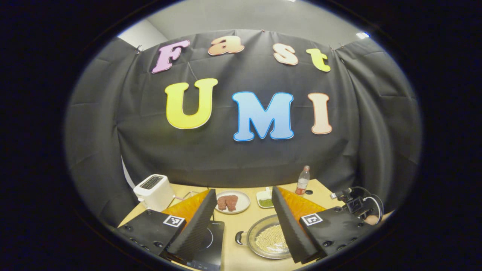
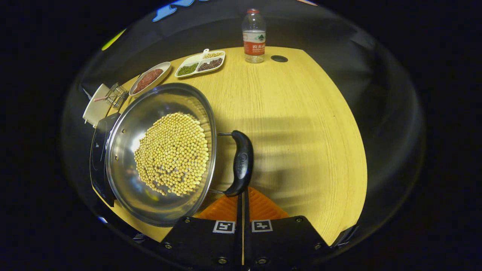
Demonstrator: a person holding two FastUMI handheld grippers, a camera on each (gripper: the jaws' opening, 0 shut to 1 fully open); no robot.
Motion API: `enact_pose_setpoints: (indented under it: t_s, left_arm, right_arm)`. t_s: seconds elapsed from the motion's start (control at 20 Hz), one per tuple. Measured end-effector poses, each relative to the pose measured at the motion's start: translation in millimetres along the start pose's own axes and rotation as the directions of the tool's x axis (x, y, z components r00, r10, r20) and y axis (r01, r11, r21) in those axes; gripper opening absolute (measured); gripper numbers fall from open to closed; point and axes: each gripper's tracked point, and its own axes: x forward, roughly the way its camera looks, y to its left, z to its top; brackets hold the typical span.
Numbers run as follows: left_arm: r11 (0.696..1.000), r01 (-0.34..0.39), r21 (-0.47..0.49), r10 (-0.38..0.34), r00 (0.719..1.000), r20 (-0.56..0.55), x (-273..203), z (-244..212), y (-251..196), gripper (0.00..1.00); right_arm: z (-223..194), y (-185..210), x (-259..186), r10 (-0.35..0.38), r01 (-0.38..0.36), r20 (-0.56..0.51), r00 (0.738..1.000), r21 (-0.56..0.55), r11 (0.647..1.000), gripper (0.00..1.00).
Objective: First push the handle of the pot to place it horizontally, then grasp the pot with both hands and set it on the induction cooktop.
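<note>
One pot, one cooktop, one toaster, one bottle, one round plate of red food, one divided dish and one wire rack stand on a wooden table. Two grippers are in play.

The pot, steel and shallow, holds a single layer of pale beans massed at its centre. In the right gripper view it sits at the left of the table, its left rim overlapping the cooktop, whose dark slab shows along that side. Whether the pot rests on the slab or beside it cannot be told. In the left gripper view the pot lies right of the cooktop, a small loop handle on its left side.

The long black handle stands off the pot's right rim on wire arms. Its long axis runs near to far, roughly parallel to the rim.

The right gripper has its fingers drawn together to a thin slit, their tips at the near end of the handle; contact cannot be confirmed. The left gripper is spread wide with nothing between its fingers, held above the table's near edge.

Right of the pot the table is bare wood up to its curved right edge. The bottle stands at the far edge, a dark round hole just to its right.
</note>
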Motion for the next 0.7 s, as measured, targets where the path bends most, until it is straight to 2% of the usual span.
enact_pose_setpoints:
  t_s: [0.05,0.15,0.2,0.25,0.3,0.35,0.4,0.55,0.65,0.7]
  left_arm:
    - [1.0,0.008,0.0,-0.008,1.0,-0.001,2.3,-1.4,2.0,0.97]
    - [1.0,0.027,-0.004,-0.027,1.0,-0.012,6.8,-9.9,2.7,0.96]
    - [0.999,0.036,-0.006,-0.036,0.999,-0.02,10.4,-14.7,3.0,0.94]
    - [0.999,0.045,-0.008,-0.045,0.999,-0.029,13.5,-19.9,2.6,0.94]
    - [0.998,0.054,-0.01,-0.055,0.998,-0.034,16.6,-24.5,2.1,0.94]
    - [0.998,0.065,-0.014,-0.066,0.997,-0.041,18.7,-28.7,0.5,0.94]
    - [0.998,0.066,-0.015,-0.067,0.997,-0.047,21.6,-33.4,1.4,0.94]
    - [0.997,0.076,-0.021,-0.078,0.995,-0.062,29.8,-48.3,0.5,0.96]
    - [0.995,0.094,-0.023,-0.095,0.991,-0.097,36.7,-62.6,-1.7,0.93]
    - [0.994,0.103,-0.019,-0.105,0.988,-0.115,40.0,-71.4,-3.0,0.96]
  right_arm:
    - [-0.6,-5.5,-1.5,-0.016,0.016,0.019,1.0,0.009,1.0,0.02]
    - [-0.1,-13.5,-16.2,-0.041,0.04,0.053,0.998,0.019,0.999,0.17]
    - [-0.1,-17.0,-22.8,-0.053,0.052,0.073,0.996,0.024,0.998,0.42]
    - [1.3,-19.4,-30.4,-0.061,0.058,0.098,0.993,0.033,0.998,0.52]
    - [4.4,-18.7,-41.4,-0.06,0.055,0.13,0.99,0.045,0.997,0.71]
    - [7.1,-17.3,-49.7,-0.061,0.053,0.168,0.984,0.056,0.997,0.75]
    - [12.6,-15.0,-60.8,-0.058,0.046,0.211,0.976,0.065,0.997,0.94]
    - [27.6,-4.4,-85.0,-0.061,0.036,0.322,0.945,0.083,0.996,0.96]
    - [36.5,2.1,-91.9,-0.058,0.026,0.36,0.931,0.093,0.995,0.96]
    - [39.0,4.6,-92.4,-0.055,0.02,0.369,0.928,0.097,0.995,0.96]
